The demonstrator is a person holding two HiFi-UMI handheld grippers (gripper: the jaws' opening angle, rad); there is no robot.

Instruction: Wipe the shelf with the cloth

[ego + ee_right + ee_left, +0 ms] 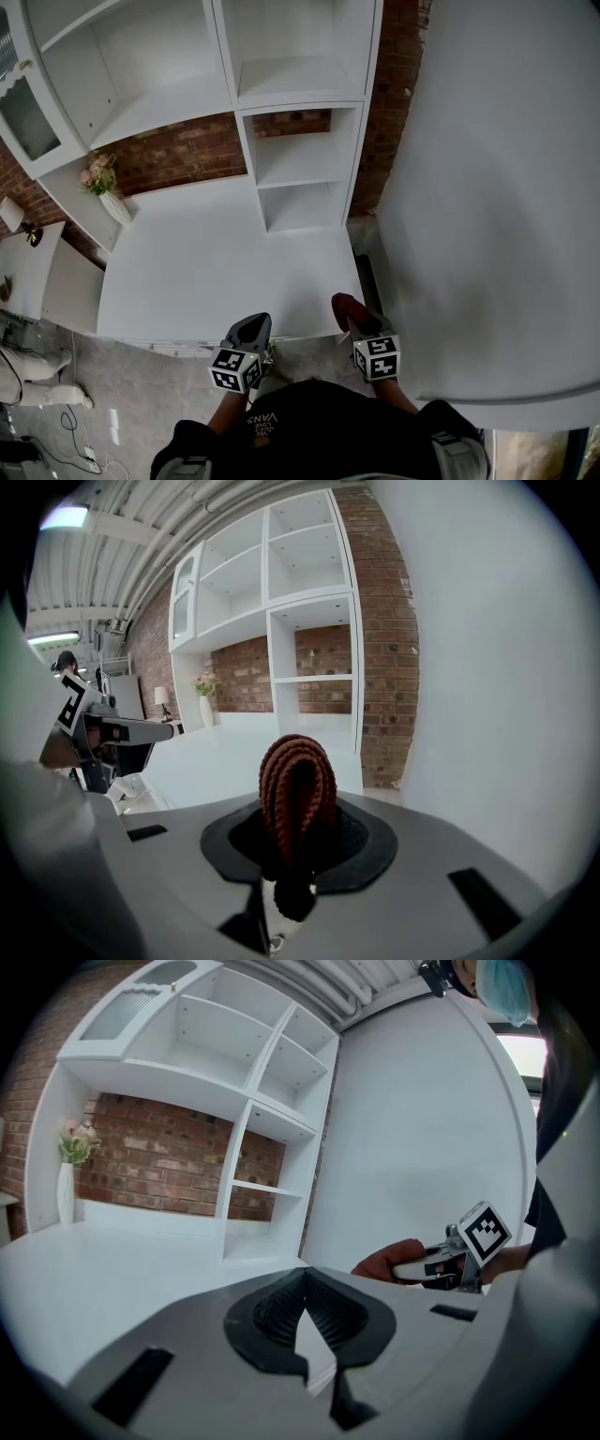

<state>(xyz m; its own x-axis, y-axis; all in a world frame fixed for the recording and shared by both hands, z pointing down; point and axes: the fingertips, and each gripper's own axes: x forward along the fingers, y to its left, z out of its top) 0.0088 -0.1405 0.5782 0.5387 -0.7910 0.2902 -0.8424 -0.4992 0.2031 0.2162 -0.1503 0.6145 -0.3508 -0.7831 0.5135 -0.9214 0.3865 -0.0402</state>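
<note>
To our right a plain white wall panel (497, 187) fills much of the head view. Ahead stands the white shelf unit (302, 161), with open compartments stacked one above another and a glass-fronted door at its upper left. Below and in front of it spreads the broad white counter (216, 272), bare across its middle. Red brick wall (183, 155) shows behind the lower compartments and in a strip between the unit and the white panel.

We hold both grippers low over the near edge of the counter, side by side and apart from each other, neither touching the shelf unit. Our left gripper (305, 1283) carries nothing: its dark ribbed pads meet at the tips, and only a thin wedge of white counter shows between them lower down. Our right gripper (361, 323) is clamped on the cloth (298, 785), a reddish-brown ribbed knit folded into an upright loop that stands up out of the jaws. In the head view the cloth pokes forward from the jaw tips over the counter's near right corner.

At the far left end of the counter a slim white vase (115, 207) holding pink flowers stands against the brick.
</note>
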